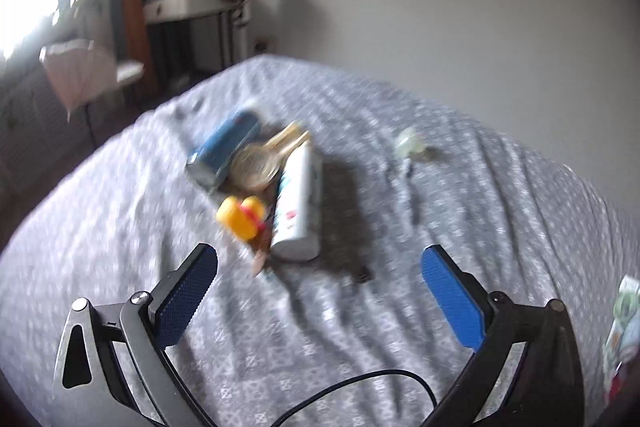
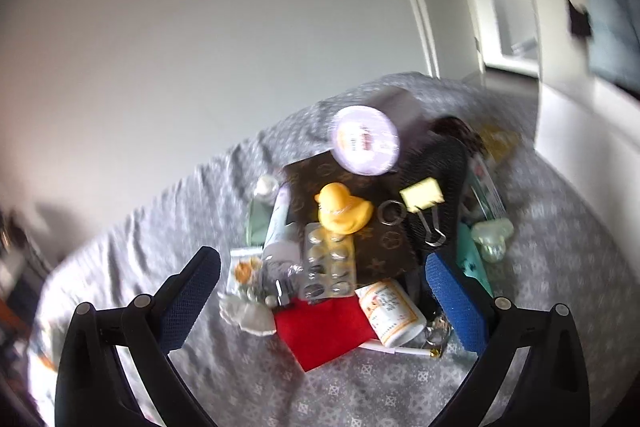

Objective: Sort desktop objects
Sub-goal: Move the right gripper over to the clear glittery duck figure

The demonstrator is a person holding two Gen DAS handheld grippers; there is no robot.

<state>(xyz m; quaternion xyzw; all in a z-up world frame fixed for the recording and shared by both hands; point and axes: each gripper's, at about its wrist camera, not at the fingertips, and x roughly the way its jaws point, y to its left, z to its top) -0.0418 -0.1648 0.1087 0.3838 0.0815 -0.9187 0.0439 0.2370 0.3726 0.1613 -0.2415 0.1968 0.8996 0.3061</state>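
Note:
In the left wrist view my left gripper (image 1: 320, 275) is open and empty above a grey patterned cloth (image 1: 400, 307). Ahead lie a white bottle (image 1: 298, 203), a yellow duck (image 1: 240, 217), a blue can (image 1: 224, 149) and a round brush (image 1: 260, 163). In the right wrist view my right gripper (image 2: 322, 275) is open and empty over a pile: a yellow duck (image 2: 344, 213), a pill blister (image 2: 330, 263), a red cloth (image 2: 320, 327), a white pill bottle (image 2: 390, 311), a yellow binder clip (image 2: 422, 197), a round lilac lid (image 2: 364, 141) and a brown wallet (image 2: 380, 243).
A small pale green item (image 1: 408, 141) lies on the cloth to the right. A shelf (image 1: 192, 7) and a pink fan shape (image 1: 80, 71) stand beyond the far left edge. A cable (image 1: 360, 387) runs near my left gripper. A white wall (image 2: 200, 27) is behind.

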